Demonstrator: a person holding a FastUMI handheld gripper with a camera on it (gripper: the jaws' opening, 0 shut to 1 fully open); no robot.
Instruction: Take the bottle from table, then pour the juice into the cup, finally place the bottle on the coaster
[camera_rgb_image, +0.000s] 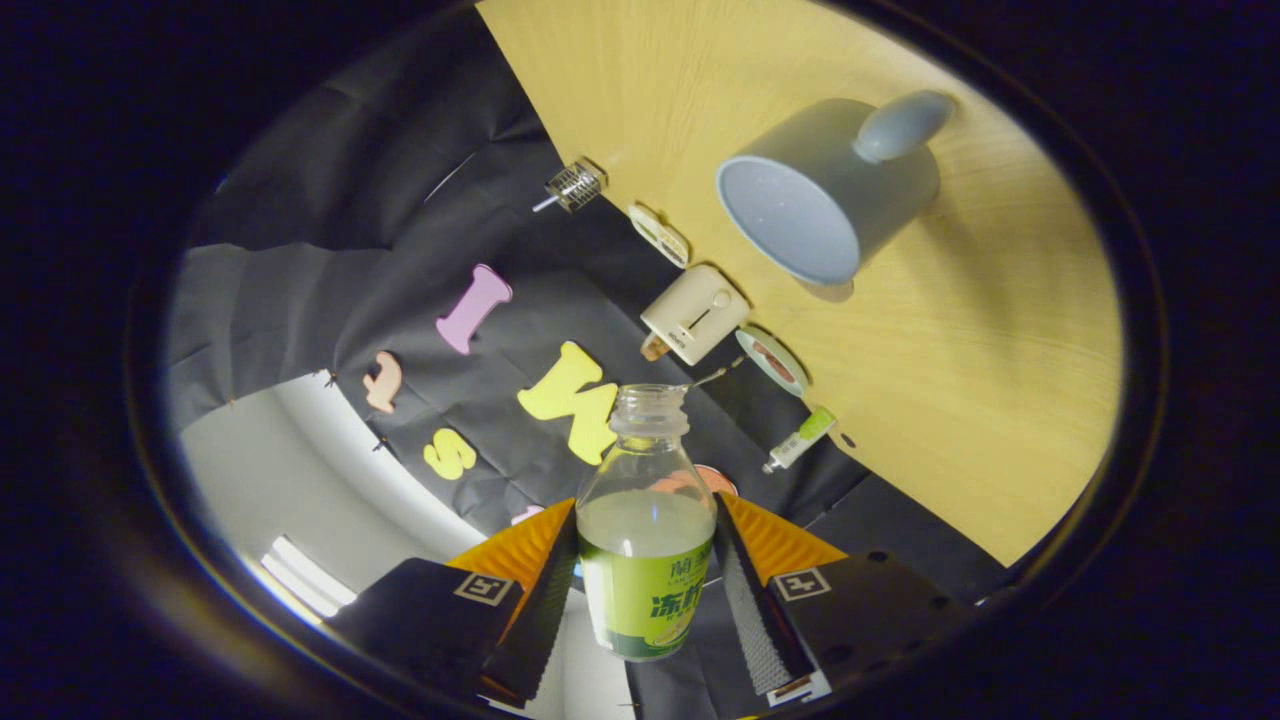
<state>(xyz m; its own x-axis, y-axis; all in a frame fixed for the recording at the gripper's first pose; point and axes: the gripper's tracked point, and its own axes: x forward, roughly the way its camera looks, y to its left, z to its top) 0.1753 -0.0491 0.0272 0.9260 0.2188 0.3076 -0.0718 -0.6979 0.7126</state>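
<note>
Bottle (646, 520) off the table (960, 380), clamped between both fingers of the gripper (645, 590), uncapped, tipped toward the cup (825, 190) beyond, juice inside, pour and coaster placement judged left.

The bottle (646, 520) was clear glass with pale cloudy juice inside and a lime-green label bearing white and darker green markings. It sat clamped between the fingers of the gripper (646, 560). The cup (826, 190) beyond it was a matte blue-grey, a lighter blue within. The table (960, 380) showed a light yellow wood grain. At its far edge stood a cream toaster (693, 313) and a white tube with a green cap (800, 438).
</note>
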